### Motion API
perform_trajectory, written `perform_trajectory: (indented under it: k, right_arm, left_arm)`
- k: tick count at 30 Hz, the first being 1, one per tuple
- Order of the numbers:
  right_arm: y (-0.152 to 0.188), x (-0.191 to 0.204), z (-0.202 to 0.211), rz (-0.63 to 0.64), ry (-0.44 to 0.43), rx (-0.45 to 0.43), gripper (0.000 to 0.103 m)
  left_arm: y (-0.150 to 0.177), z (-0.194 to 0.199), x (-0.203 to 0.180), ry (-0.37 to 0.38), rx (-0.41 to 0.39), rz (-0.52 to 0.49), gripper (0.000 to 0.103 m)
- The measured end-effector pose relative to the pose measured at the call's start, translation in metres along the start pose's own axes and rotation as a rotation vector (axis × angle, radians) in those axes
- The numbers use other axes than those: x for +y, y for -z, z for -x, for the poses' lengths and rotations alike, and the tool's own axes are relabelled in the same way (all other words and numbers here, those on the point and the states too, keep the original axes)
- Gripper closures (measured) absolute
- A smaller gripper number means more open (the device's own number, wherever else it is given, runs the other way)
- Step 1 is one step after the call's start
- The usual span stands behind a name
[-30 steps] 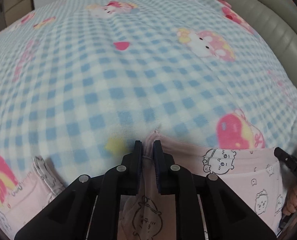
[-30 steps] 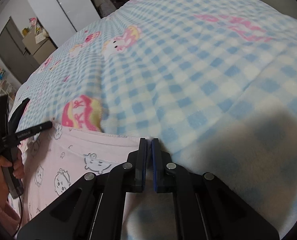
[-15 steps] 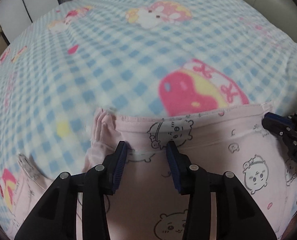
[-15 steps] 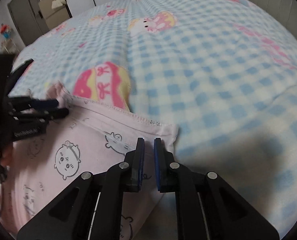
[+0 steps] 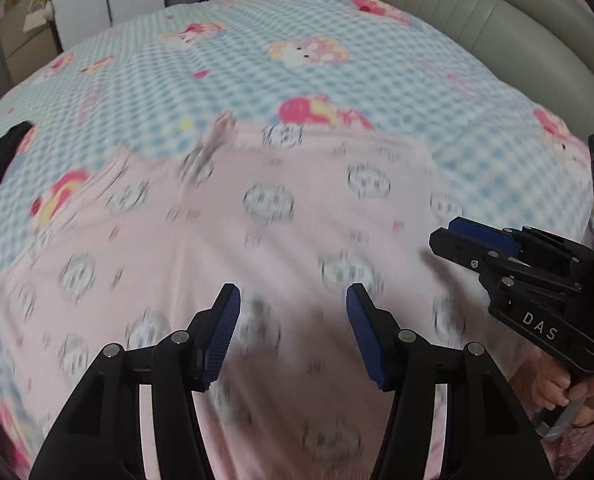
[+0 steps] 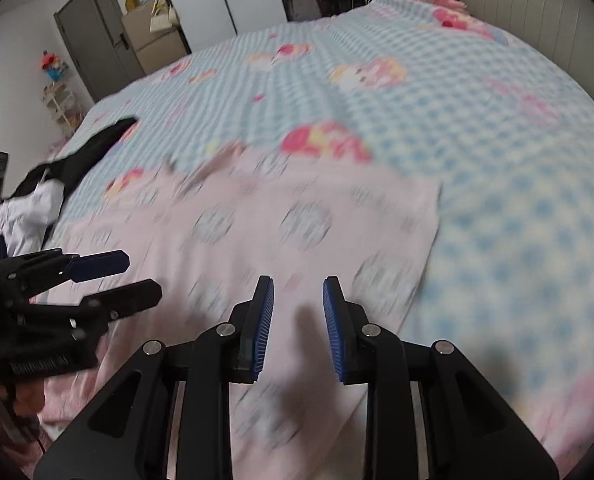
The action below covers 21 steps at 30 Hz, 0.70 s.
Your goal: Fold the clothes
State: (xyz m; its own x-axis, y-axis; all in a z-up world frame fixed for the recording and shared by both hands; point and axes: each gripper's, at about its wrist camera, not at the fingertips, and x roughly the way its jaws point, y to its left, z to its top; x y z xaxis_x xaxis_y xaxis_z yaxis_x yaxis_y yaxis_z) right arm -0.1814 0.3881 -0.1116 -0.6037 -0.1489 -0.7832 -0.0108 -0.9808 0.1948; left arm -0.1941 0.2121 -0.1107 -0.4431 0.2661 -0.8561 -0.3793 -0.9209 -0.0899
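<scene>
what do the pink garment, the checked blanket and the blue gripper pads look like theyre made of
Pink garment: thin, soft matte knit, probably cotton; it lies flat with a stitched edge.
Checked blanket: looks like plush fleece, fuzzy and matte, printed with cartoons.
Pads on the right hand-held gripper: blue, finely ribbed, likely rubber or soft plastic, on black rigid plastic fingers.

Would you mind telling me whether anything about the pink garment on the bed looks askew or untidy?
Mostly tidy: the pink garment lies flat on the checked blanket, its right edge straight. The far-left corner looks rumpled, with a flap sticking out past the top edge, though blur hides the detail. Both grippers are open and clear of the cloth.
</scene>
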Motion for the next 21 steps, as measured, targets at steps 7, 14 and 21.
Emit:
perform_trajectory:
  k: [7,14,21]
  right_arm:
    - [0.066,0.039,0.023,0.015,-0.018,0.064,0.078]
    - [0.104,0.048,0.007,0.061,0.067,0.083,0.078]
    - [0.110,0.037,0.039,-0.001,0.047,-0.005,0.077]
  left_arm:
    - [0.066,0.005,0.015,-0.031,0.043,0.082,0.046]
    - [0.098,0.003,0.017,-0.076,0.010,0.045,0.046]
    - [0.112,0.040,0.045,-0.004,-0.091,0.169,0.046]
